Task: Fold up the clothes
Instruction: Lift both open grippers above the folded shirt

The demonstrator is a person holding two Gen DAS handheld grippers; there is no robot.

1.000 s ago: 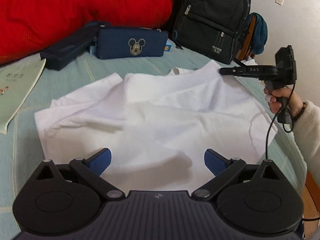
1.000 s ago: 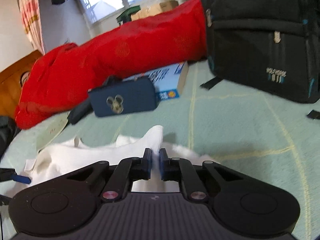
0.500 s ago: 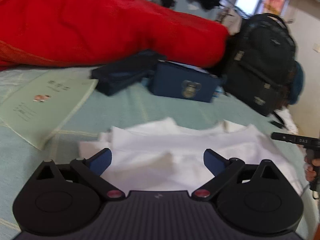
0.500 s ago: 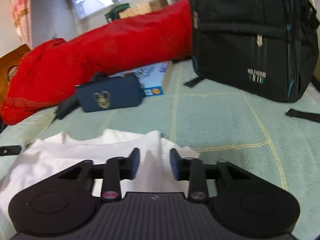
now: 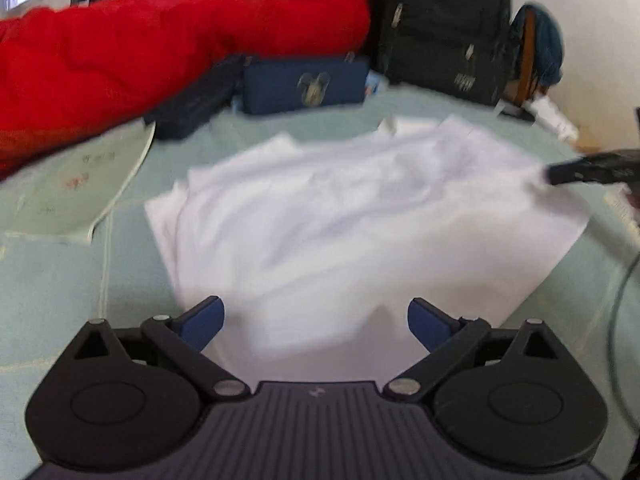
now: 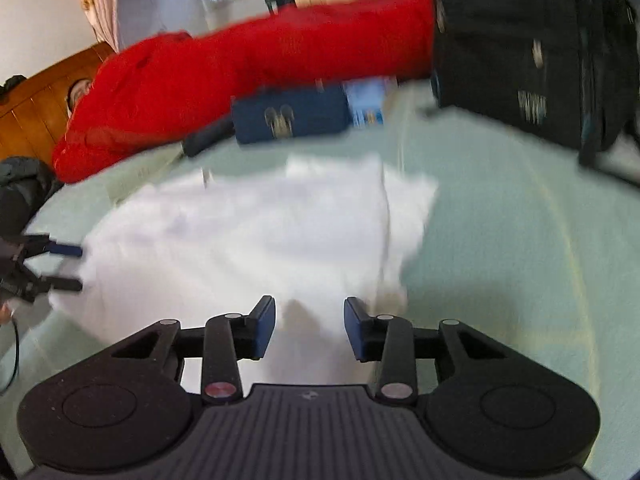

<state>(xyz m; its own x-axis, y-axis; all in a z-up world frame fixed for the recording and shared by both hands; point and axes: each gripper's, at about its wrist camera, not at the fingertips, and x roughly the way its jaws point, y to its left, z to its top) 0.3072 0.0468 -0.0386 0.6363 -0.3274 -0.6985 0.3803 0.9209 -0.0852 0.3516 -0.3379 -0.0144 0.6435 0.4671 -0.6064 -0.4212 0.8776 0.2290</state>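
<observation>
Left gripper: jaws spread wide, blue pads far apart, nothing between them but air. It hangs over the near edge of the white shirt; pads not pressing cloth as far as the blur lets me see.

Right gripper: jaws part-way apart, moderate gap, and closing slightly right now. White cloth lies below the gap, but the pads aren't pinching it; no fabric lifted between them.

White shirt lies spread and partly folded on the pale green bed cover, centre of the left wrist view. In the right wrist view the shirt runs from centre out to 9 o'clock, with a folded edge toward 1 o'clock.

Cross-views: the right gripper's black finger comes in at 3 o'clock in the left wrist view, tip at the shirt's right edge; contact unclear, blurred. The left gripper's blue-tipped fingers show at 9 o'clock in the right wrist view, at the shirt's left edge, visibly apart.

Surroundings, left wrist view:
- red quilt at 11 o'clock
- navy pouch at 12 o'clock, just in front of the quilt
- black backpack at 1 o'clock
- pale booklet at 9 o'clock, just beside the shirt, not touching

Both frames motion-blurred.
</observation>
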